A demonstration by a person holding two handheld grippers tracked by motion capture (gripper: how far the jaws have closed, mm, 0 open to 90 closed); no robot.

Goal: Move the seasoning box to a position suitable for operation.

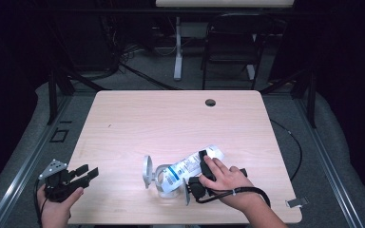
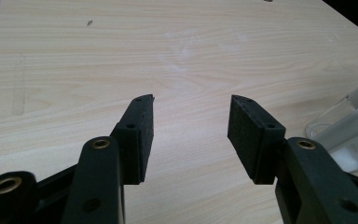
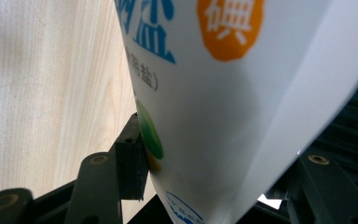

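Fingers of the right gripper [image 1: 202, 167] stand wide and clamp a white salt bag [image 1: 190, 166] between them; in the right gripper view the left pad [image 3: 131, 158] presses the bag's [image 3: 223, 112] printed face, beside a green spot, while the other pad is hidden behind the bag's edge. The bag lies tilted at the near middle of the table [image 1: 171, 118], its lower end resting at the mouth of a clear glass jar [image 1: 164, 180], whose hinged lid [image 1: 146, 172] stands open to the left. The left gripper [image 1: 88, 173] is held near the table's near left corner, well apart from the bag; its fingers [image 2: 142, 135] are spread wide with nothing but bare wood between them. The table is pale wood with rounded corners, a dark cable hole [image 1: 210, 102] near its far edge and a small dark mark [image 2: 89, 22] on the left part. Around it lies grey carpet, with a black chair [image 1: 230, 45] and a white table leg [image 1: 177, 47] in the dark room beyond. The high view gives the whole layout; the right gripper view adds the bag's blue characters and orange badge [image 3: 230, 25]; the left gripper view catches the jar's clear edge [image 2: 349, 126] at right.
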